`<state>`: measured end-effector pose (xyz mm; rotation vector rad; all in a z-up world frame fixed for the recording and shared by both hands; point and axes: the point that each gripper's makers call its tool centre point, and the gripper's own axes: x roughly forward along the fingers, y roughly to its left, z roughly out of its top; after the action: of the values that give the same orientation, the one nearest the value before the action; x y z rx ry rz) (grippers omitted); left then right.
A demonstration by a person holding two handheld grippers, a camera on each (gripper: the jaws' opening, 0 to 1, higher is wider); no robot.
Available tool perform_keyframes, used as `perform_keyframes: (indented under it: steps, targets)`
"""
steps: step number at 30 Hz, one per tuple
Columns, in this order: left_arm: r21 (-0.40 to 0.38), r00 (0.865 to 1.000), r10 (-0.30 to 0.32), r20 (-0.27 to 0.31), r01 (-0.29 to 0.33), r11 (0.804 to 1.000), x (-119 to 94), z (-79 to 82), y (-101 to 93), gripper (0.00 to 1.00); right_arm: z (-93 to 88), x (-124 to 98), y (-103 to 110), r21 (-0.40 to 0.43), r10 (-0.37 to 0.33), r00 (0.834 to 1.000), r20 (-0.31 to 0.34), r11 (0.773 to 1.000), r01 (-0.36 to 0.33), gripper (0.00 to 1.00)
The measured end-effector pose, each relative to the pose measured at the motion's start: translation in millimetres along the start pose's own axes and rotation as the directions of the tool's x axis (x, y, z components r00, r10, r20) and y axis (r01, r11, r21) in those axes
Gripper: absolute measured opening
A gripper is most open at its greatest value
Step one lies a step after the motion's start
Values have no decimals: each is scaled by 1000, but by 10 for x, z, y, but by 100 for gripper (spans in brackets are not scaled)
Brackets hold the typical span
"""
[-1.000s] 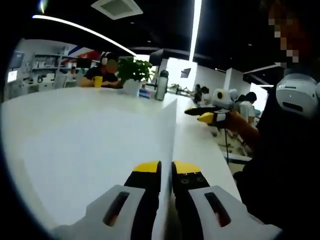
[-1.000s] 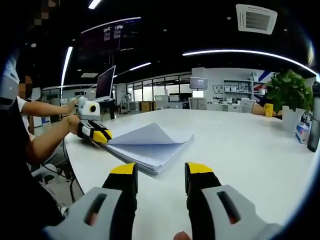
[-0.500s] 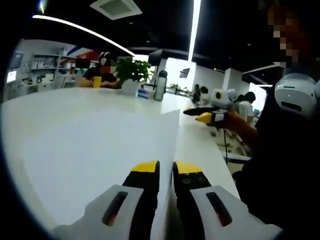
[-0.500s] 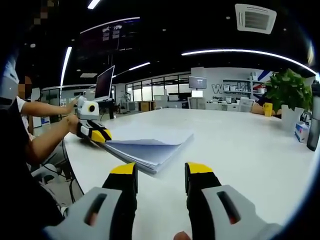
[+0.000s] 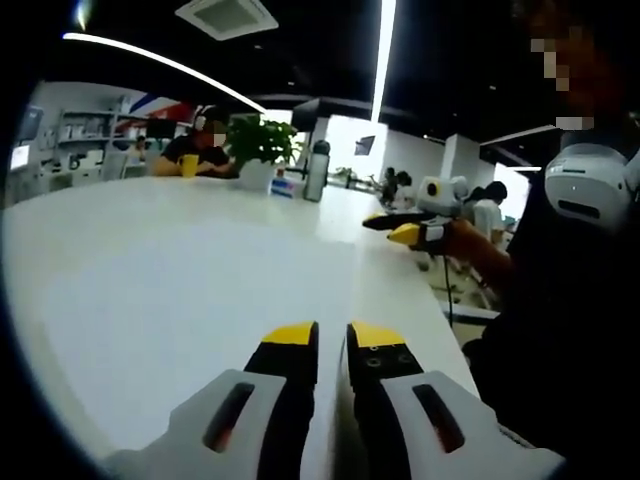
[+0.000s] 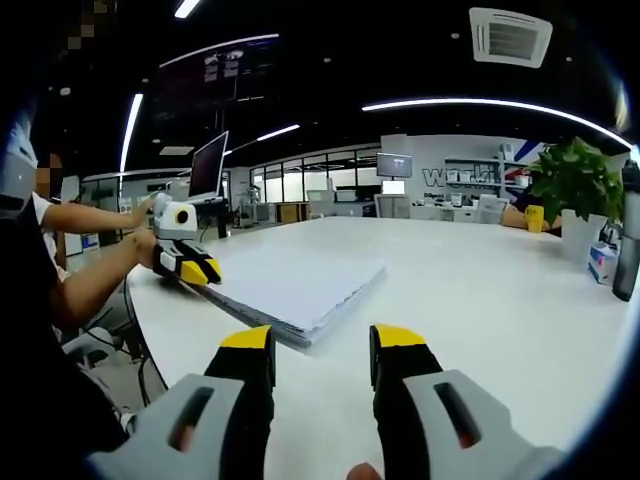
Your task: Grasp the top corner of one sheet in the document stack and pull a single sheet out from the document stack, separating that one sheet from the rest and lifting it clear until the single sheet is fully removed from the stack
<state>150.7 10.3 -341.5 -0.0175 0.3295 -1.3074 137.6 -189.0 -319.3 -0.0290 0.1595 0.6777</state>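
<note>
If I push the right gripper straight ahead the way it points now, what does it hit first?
Probably the document stack: it lies flat on the white table just past the right gripper, slightly toward the left jaw. Depth is hard to judge; it might skim the stack's near corner.

matt white paper stack (image 6: 300,290), smooth glossy white table (image 6: 480,290)

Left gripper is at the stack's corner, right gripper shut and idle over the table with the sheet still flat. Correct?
Not quite: the right gripper is open, its jaws clearly apart in the right gripper view. The rest holds: the left gripper sits at the stack's corner and the sheets lie flat.
</note>
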Motion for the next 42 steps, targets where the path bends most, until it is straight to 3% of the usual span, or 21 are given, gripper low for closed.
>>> perform_keyframes:
  steps: [5,11,13,16,31,42]
  targets:
    - [6,1000,13,-8,-13,1000,10,-10,0,13,-7,-1,-2,1,-1,1000,-1,1000,1,37]
    - [164,999,28,-30,-23,986,18,-59,-58,16,-7,-3,-11,3,-4,1000,-1,1000,4,37]
    - [173,999,39,-27,-34,984,21,-62,-58,15,-7,-1,-10,3,-3,1000,-1,1000,3,37]
    - [170,998,50,-22,-46,984,20,-52,-29,11,-3,2,0,3,-1,1000,0,1000,1,37]
    - [139,999,38,-10,-36,990,14,-31,-20,10,11,-7,5,-2,0,1000,-1,1000,0,37]
    - [16,1000,-7,2,7,1000,-11,2,6,8,7,-10,9,-2,1,1000,-4,1000,-1,37]
